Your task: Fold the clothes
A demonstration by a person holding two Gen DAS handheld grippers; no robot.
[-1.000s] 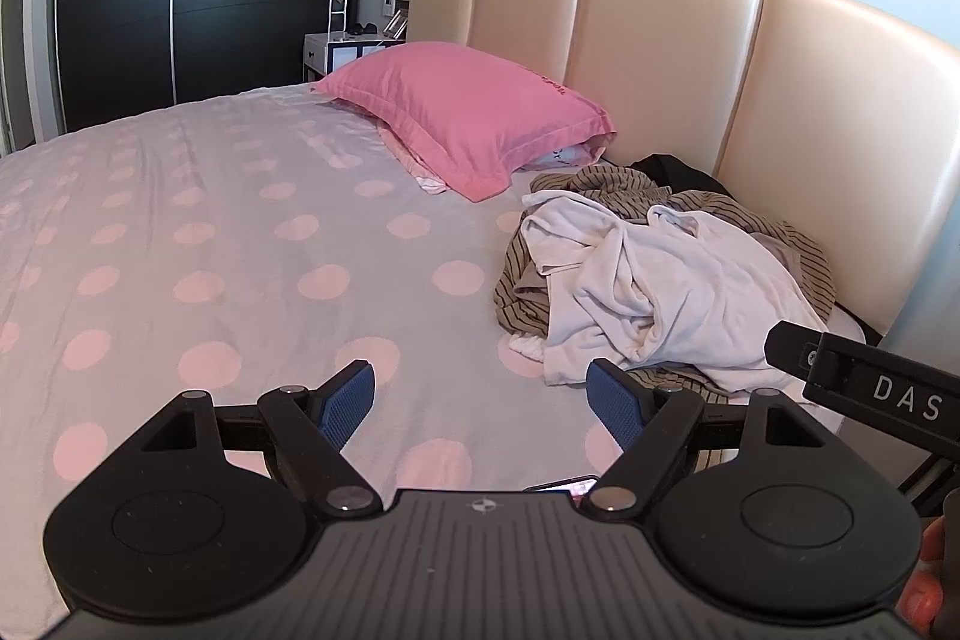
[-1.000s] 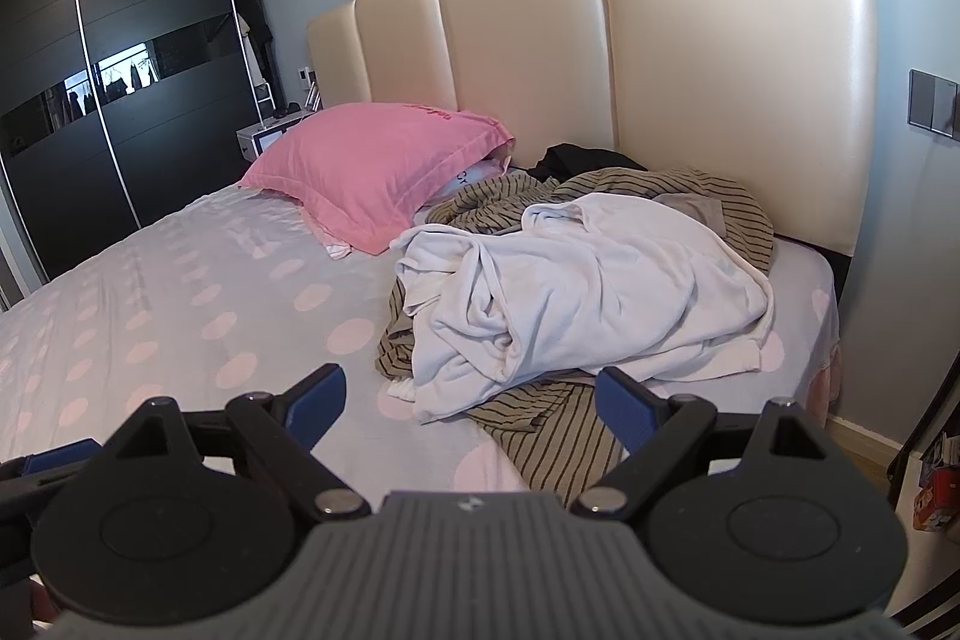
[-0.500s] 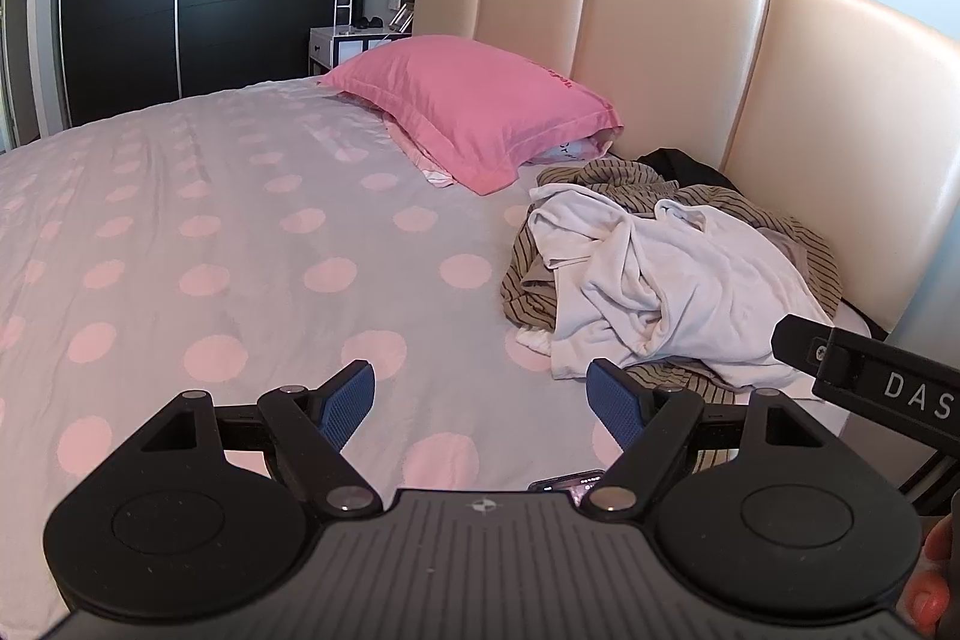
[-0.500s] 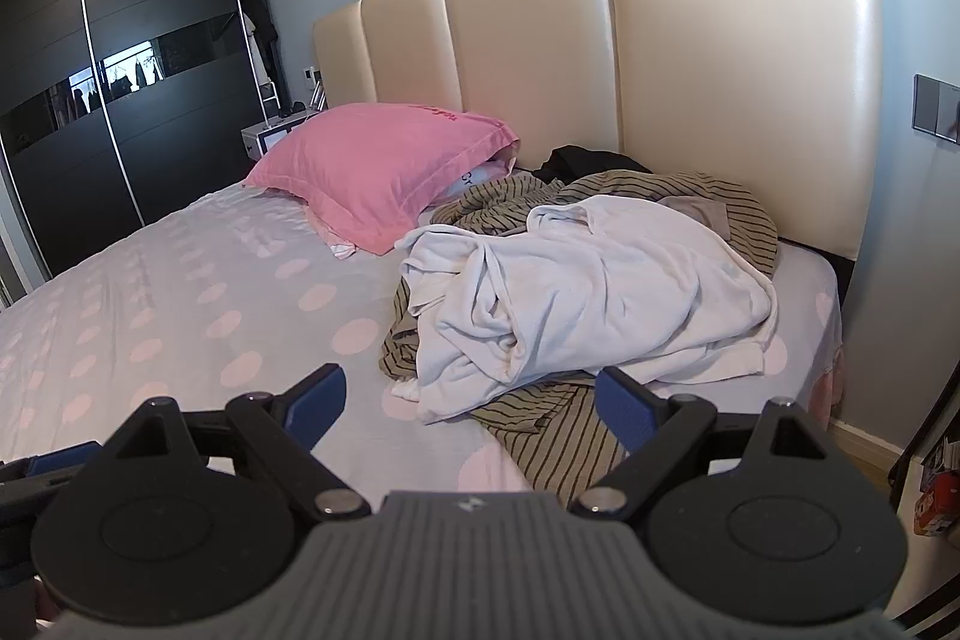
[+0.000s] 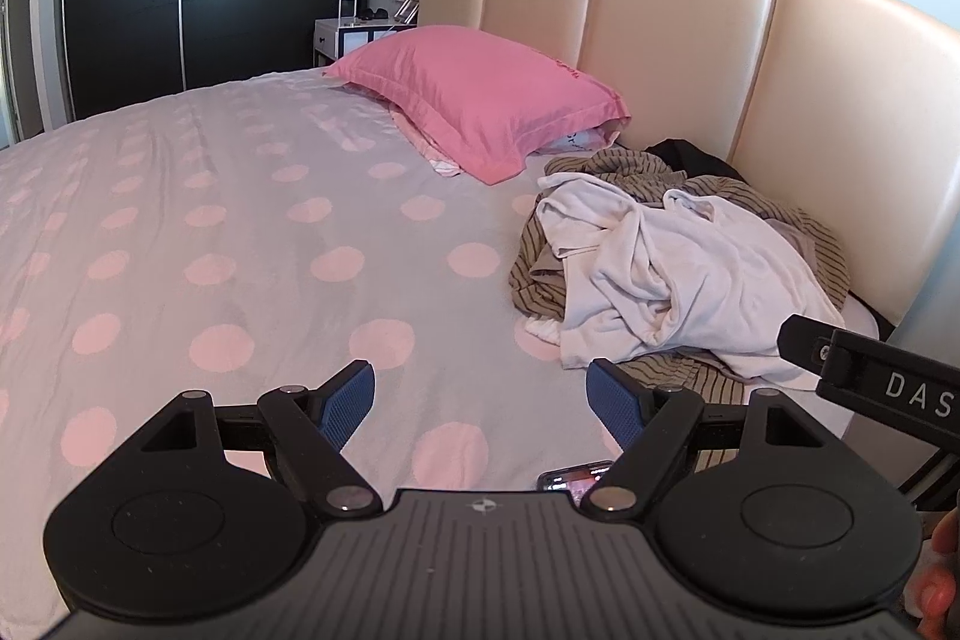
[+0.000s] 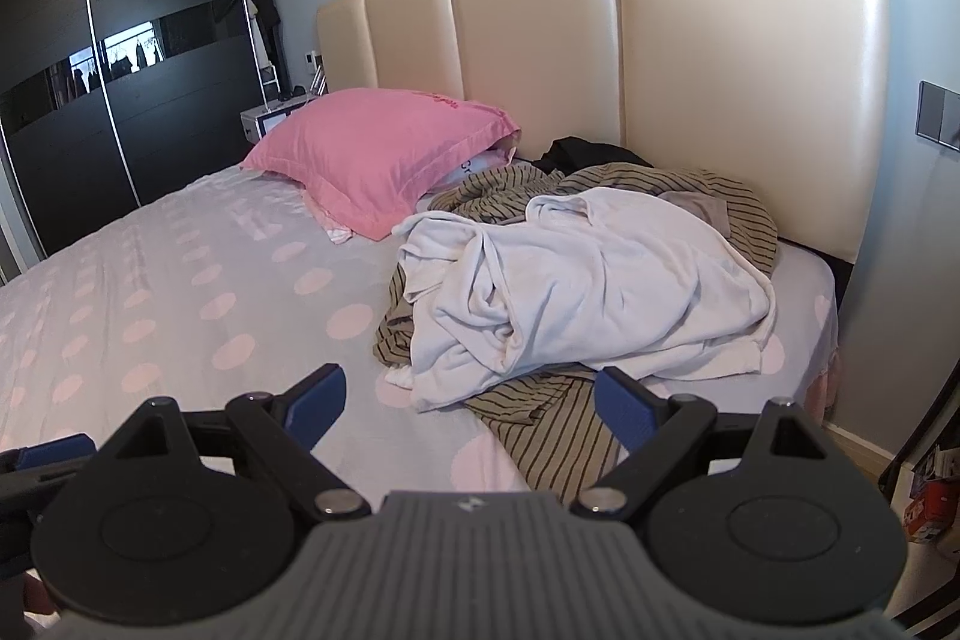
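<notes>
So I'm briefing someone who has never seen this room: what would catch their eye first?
Probably the pink pillow against the cream headboard, bright on the pink-dotted bedsheet. Right beside it lies the crumpled heap: a white garment on top of a striped one. Both grippers, left and right, hover open and empty.

The left hand-held gripper (image 5: pixel 480 403) has a ribbed grey body with a small round emblem near its far edge, flanked by two matte black round discs. Black linkage arms with silver pivot screws carry blue textured pads (image 5: pixel 347 405). The right hand-held gripper (image 6: pixel 471 409) is built alike; from the left view its black arm shows white letters "DAS".
</notes>
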